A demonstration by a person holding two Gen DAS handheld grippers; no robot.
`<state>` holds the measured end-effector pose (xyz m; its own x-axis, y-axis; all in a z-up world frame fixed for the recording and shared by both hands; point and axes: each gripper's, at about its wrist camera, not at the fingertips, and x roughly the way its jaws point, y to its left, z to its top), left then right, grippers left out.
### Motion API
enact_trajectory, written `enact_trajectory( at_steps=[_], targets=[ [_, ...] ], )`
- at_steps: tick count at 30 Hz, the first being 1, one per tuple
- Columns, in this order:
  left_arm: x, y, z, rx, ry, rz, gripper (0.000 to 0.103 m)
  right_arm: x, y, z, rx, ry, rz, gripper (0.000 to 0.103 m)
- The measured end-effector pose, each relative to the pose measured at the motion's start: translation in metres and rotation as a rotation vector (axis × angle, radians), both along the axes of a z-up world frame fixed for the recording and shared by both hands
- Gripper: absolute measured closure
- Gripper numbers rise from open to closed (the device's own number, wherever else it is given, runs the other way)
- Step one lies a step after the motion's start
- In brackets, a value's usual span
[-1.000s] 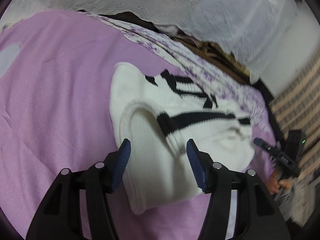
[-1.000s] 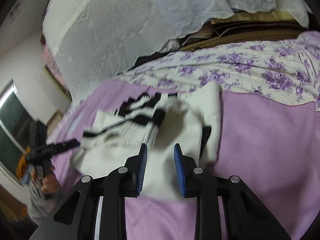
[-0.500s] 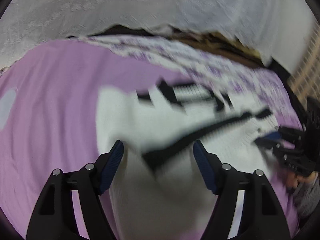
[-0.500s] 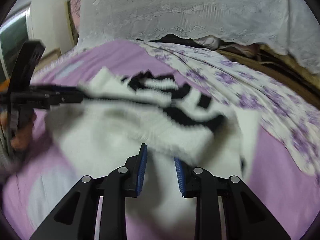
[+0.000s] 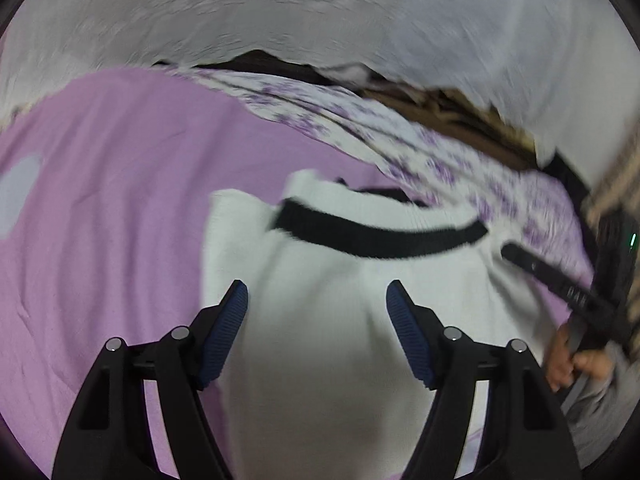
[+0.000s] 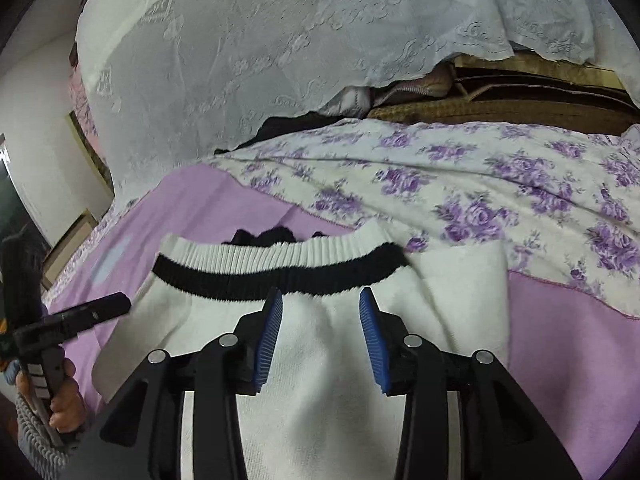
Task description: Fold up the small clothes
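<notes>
Left wrist view: your left gripper (image 5: 316, 300) stands spread wide over the white sweater (image 5: 340, 340), pads clear of the knit, nothing pinched.
Garment place: it lies folded on the pink blanket (image 5: 100, 220), black stripe (image 5: 380, 236) across its far edge.
Advice: I judge the fold just laid; smooth it before regripping.
Right wrist view: your right gripper (image 6: 320, 320) has its jaws opening, with sweater cloth (image 6: 320, 400) below and between them, not pressed.
Hem: the ribbed band (image 6: 280, 268) sits just beyond the tips.
Advice: lift straight off so the fold stays flat.
</notes>
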<state>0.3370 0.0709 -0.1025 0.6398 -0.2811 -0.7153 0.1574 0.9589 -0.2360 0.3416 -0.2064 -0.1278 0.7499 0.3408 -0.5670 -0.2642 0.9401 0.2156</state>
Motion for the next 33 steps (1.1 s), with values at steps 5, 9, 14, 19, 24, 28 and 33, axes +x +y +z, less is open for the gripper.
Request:
enact_trajectory(
  at_steps=[5,9,14,19,24,28,33],
  targets=[
    [0.031,-0.021,-0.009,0.038,0.036,0.017,0.031,0.009,0.011,-0.004,-0.012,0.011,0.024,0.062],
    [0.069,-0.004,-0.025,-0.041,0.128,0.109,0.031,0.030,0.002,-0.013,0.020,0.055,-0.007,0.053],
    [0.070,-0.008,-0.038,0.013,0.099,0.098,0.024,0.050,-0.024,-0.033,0.145,0.137,-0.004,0.052],
    [0.058,-0.018,-0.035,0.089,0.062,0.113,0.023,0.042,-0.016,-0.032,0.091,0.097,-0.009,0.051],
    [0.033,-0.021,-0.032,0.090,0.032,0.110,0.023,0.025,-0.016,-0.023,0.070,0.003,-0.039,0.051],
    [0.025,-0.020,-0.033,0.089,0.034,0.109,0.021,0.003,0.004,-0.013,-0.016,-0.099,0.000,0.050],
    [0.022,-0.032,-0.040,0.192,0.021,0.124,0.020,0.010,0.025,-0.029,-0.132,-0.004,0.027,0.040]
  ],
)
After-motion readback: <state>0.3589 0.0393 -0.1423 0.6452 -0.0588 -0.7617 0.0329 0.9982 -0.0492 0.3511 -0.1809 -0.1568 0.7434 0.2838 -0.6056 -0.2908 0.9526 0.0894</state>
